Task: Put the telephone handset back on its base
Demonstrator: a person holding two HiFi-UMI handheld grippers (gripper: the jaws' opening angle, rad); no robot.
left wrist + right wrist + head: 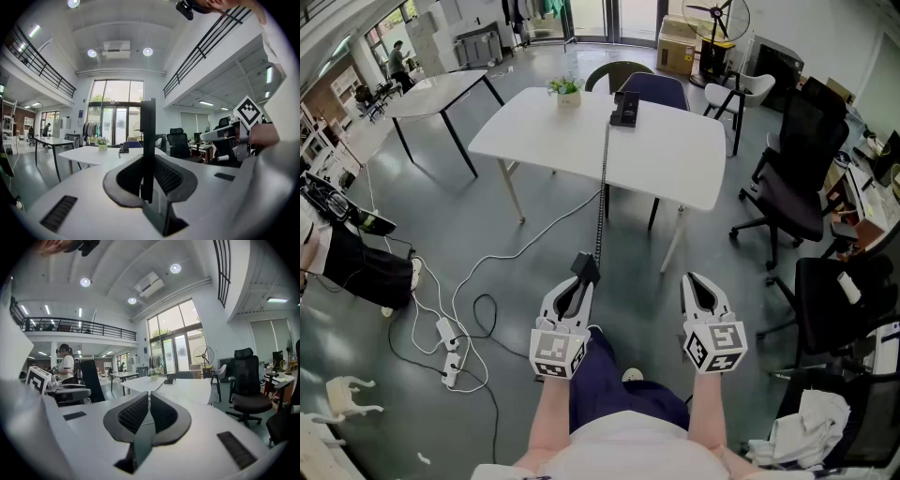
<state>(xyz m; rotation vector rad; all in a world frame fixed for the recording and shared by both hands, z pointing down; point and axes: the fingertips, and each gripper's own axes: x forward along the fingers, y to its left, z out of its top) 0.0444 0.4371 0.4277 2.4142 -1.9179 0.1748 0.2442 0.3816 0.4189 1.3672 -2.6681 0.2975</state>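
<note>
Carry step judged in hand. White table (675, 159) is well ahead, base (623, 112) set on it. Handset (584, 269) is clamped in left gripper (575, 292), cord (603, 187) stretched. Right gripper (701, 291) is closed, empty. Next: approach needed, handset lined over cradle.

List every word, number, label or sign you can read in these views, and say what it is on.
No text is legible in any view.
Left marker cube and right marker cube: black-and-white square patterns only, no letters.
Blue sign beside the glass doors: too small to read.
Cardboard boxes: any print too small to read.
</note>
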